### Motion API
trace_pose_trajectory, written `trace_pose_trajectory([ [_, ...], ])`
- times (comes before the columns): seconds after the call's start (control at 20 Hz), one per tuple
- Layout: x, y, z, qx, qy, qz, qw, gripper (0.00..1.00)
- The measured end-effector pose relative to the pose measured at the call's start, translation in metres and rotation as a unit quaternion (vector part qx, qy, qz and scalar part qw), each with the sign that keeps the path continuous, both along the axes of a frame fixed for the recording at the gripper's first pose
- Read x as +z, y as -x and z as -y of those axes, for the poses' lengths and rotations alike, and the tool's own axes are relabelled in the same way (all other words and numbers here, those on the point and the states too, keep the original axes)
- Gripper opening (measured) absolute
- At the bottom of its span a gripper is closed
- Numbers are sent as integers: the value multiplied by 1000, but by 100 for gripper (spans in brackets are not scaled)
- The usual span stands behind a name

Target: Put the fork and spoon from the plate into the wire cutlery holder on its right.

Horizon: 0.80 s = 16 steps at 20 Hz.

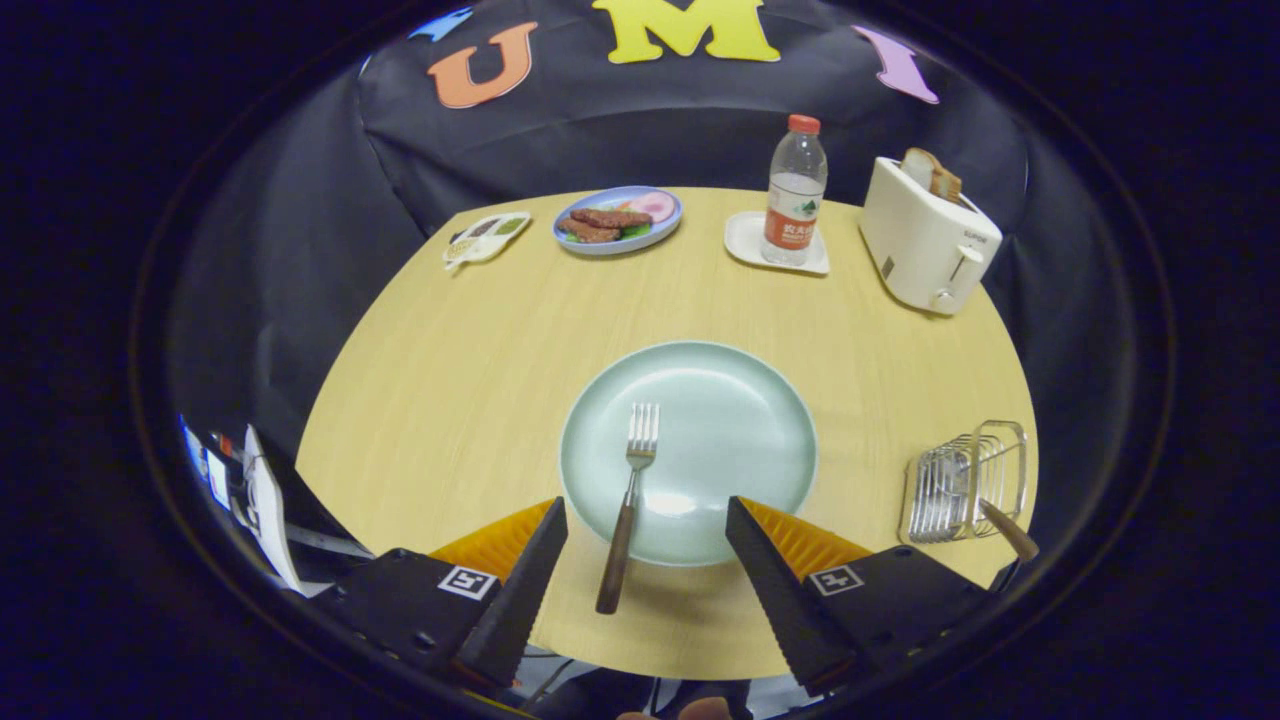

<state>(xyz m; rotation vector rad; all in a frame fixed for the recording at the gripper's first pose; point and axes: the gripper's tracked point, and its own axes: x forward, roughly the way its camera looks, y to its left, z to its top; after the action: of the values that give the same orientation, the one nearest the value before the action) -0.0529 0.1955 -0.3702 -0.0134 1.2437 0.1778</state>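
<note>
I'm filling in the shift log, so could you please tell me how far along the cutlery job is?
About halfway, it seems. A wooden-handled utensil, likely the spoon, already sits in the wire cutlery holder. Nothing is in hand: the tool is open, its fingers either side of the fork. That fork, lying on the plate with its handle over the rim, remains to be moved.

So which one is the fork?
Find the big pale green plate in the middle of the table. The fork lies on it, between the open gripper fingers. It has metal prongs and a brown handle poking over the plate's edge.
</note>
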Motion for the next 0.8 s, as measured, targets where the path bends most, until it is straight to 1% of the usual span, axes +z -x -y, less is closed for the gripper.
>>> trace_pose_trajectory([
  [0.15, -25, -1, -6, -6, 14, -12, 1000, 97],
  [0.25, -38, 1, -5, -15, 19, -27, 999, 94],
  [0.3, -44, 7, -11, -19, 18, -33, 999, 89],
  [0.4, -52, 9, -11, -24, 20, -44, 999, 72],
  [0.45, -55, 10, -11, -27, 21, -50, 998, 70],
  [0.5, -56, 10, -12, -30, 20, -53, 998, 70],
  [0.55, -57, 11, -13, -30, 19, -56, 998, 48],
  [0.65, -62, 10, -12, -27, 23, -61, 998, 42],
  [0.7, -60, 11, -10, -29, 27, -63, 997, 44],
  [0.75, -67, 12, -13, -30, 23, -68, 997, 13],
  [0.8, -64, 13, -10, -29, 24, -75, 996, 13],
])
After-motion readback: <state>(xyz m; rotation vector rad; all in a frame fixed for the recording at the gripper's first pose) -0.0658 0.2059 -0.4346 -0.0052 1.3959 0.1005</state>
